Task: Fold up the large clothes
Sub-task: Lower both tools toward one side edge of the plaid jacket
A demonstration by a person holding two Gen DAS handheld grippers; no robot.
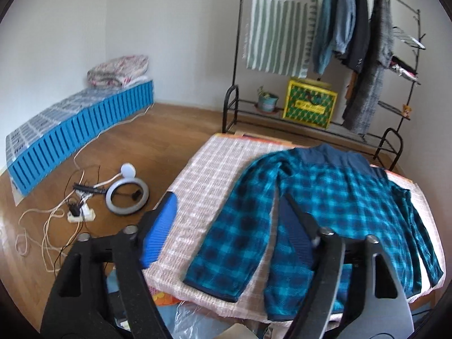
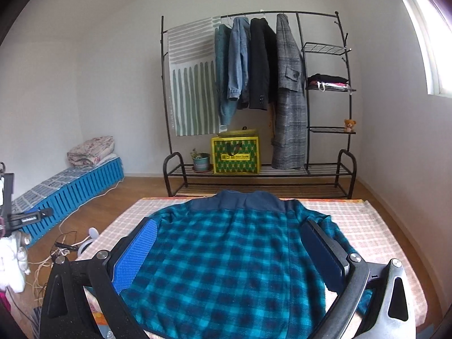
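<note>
From the left wrist view, we see the plaid shirt (image 1: 319, 197) spread back-up on the checked table cover (image 1: 203, 169), its sleeve (image 1: 234, 234) lying at six o'clock from the collar. Our left gripper (image 1: 228, 226) is released, jaws apart over that sleeve, gripping nothing. We should pinch the cuff edge only, not the cover beneath. From the right wrist view, our right gripper (image 2: 228, 251) hangs unclenched above the shirt's body, empty; we should take the hem near five o'clock and fold evenly.
</note>
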